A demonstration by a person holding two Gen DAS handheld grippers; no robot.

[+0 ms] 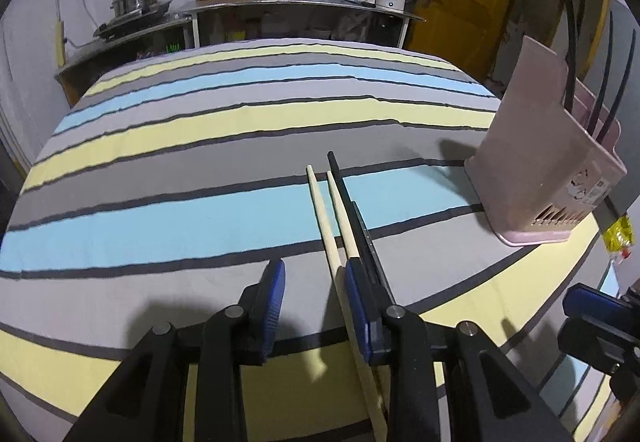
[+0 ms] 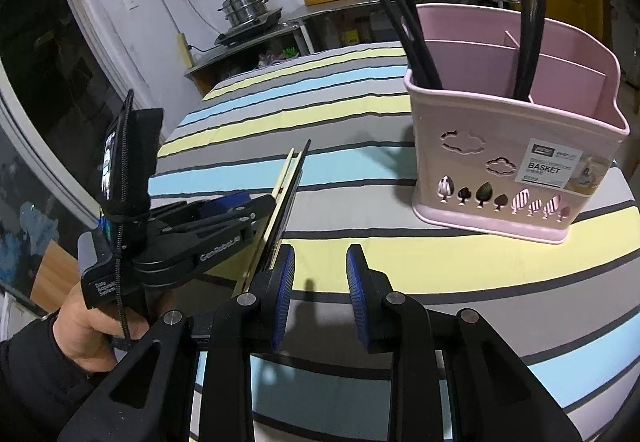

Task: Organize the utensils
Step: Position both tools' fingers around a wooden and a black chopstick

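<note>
Your left gripper (image 1: 314, 306) has its fingers apart, with two pale chopsticks (image 1: 334, 222) and a black chopstick (image 1: 362, 230) along its right finger; your right gripper (image 2: 320, 298) gapes empty beside them, near the pink basket (image 2: 516, 145) on the striped cloth (image 1: 180, 201), kitchen shelves behind

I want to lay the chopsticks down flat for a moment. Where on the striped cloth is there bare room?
The wide stretch of striped cloth left of the chopsticks, out to the far edge by the counter, is bare. It is crowded to the right, between the chopsticks, the pink basket and the right gripper.
</note>
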